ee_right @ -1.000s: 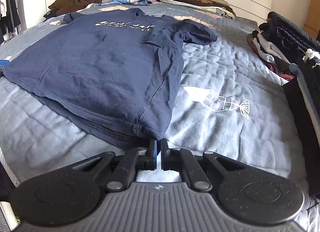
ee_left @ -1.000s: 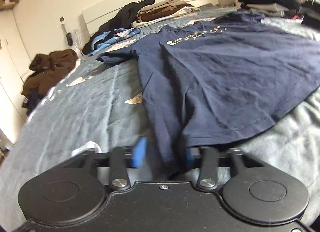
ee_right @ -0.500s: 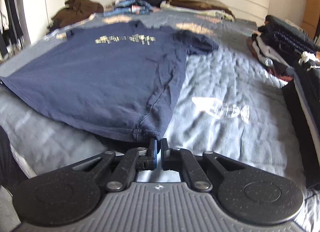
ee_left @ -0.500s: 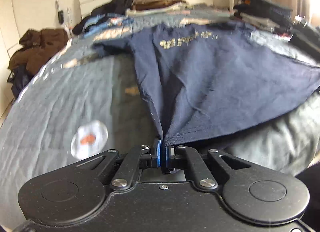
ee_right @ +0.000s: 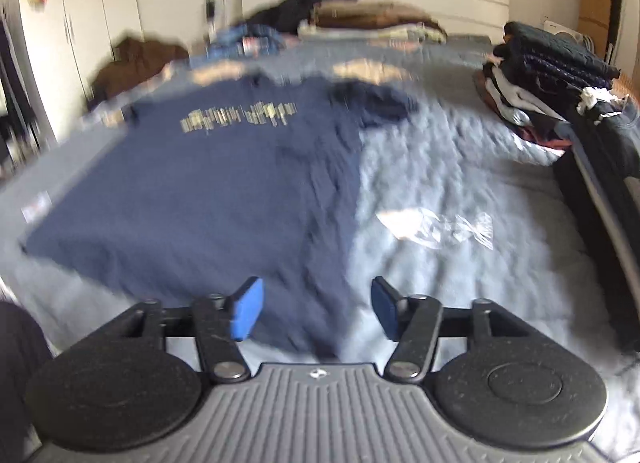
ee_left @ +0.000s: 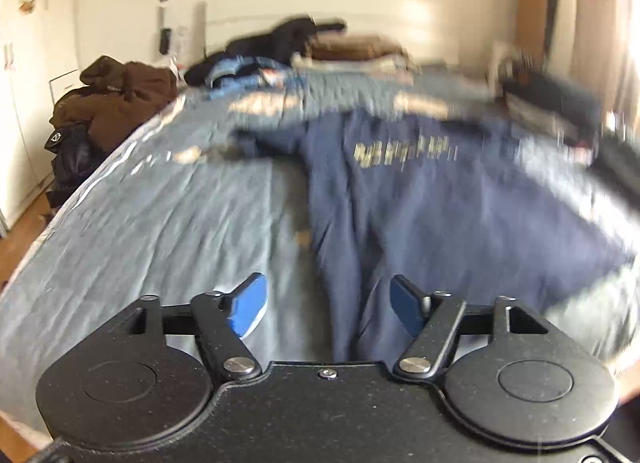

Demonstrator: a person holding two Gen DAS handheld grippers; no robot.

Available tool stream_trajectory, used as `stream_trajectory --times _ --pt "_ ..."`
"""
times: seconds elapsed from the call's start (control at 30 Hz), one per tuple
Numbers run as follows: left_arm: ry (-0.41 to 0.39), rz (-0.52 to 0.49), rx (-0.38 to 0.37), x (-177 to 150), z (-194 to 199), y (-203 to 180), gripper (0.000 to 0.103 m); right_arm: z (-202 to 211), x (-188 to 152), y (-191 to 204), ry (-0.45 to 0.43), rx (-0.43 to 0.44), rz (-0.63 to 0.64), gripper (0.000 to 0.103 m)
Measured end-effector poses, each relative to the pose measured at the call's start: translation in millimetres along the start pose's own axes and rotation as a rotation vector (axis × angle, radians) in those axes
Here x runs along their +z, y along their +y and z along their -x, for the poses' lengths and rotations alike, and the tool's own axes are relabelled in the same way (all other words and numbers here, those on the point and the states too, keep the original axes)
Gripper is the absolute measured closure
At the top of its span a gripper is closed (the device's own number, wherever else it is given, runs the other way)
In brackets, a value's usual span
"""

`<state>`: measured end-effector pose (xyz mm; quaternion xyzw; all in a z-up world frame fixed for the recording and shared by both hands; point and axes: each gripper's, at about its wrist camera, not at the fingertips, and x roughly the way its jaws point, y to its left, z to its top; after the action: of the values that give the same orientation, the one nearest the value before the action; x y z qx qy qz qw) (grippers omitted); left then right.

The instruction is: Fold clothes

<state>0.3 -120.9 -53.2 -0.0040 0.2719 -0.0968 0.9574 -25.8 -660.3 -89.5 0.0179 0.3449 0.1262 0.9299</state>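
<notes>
Gaping left claw (ee_left: 328, 309) | right claw (ee_right: 316, 313) gaping | shirt (ee_right: 208, 183) flat on bed (ee_right: 460, 167)

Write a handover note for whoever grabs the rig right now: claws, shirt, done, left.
Left claw: open, empty, over the shirt's near hem.
Right claw: open, empty, over the opposite hem corner.
Navy T-shirt: spread print-up on the grey bedspread, unfolded; frames are blurred.
Folded stack at the bed's right edge; loose clothes by the headboard.
Done: shirt laid out.
Left: fold it, likely stack it.
</notes>
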Motion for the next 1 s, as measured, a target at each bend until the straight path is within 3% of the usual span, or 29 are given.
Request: stream_trajectory --times 0.1,0.23,0.43,0.53,0.6,0.67,0.77,1.0 --pt "-0.081 0.042 -0.055 34 -28 -56 0.019 -15 15 9 -0.062 0.039 -0.025 0.03" --pt "-0.109 0.016 -0.218 64 -79 -127 0.019 -39 38 10 -0.118 0.029 -0.026 0.023" --pt "-0.085 0.23 -0.336 69 -169 -150 0.019 -88 85 -47 -0.159 0.041 -0.151 0.022" --pt "-0.046 0.255 -0.347 49 -202 -153 0.019 -118 117 -74 -0.149 0.001 -0.138 0.022" --pt "0.009 0.202 -0.32 47 -218 -156 0.02 -140 138 -92 -0.131 -0.029 -0.128 0.021" --pt "-0.005 0.15 -0.286 52 -220 -158 0.02 -164 156 -108 -0.115 -0.021 -0.13 0.021" --pt "-0.08 0.157 -0.325 57 -222 -154 0.019 -204 174 -130 -0.101 -0.017 -0.153 0.021" --pt "-0.083 0.115 -0.342 55 -246 -160 0.019 -276 190 -177 -0.082 0.002 -0.219 0.021"
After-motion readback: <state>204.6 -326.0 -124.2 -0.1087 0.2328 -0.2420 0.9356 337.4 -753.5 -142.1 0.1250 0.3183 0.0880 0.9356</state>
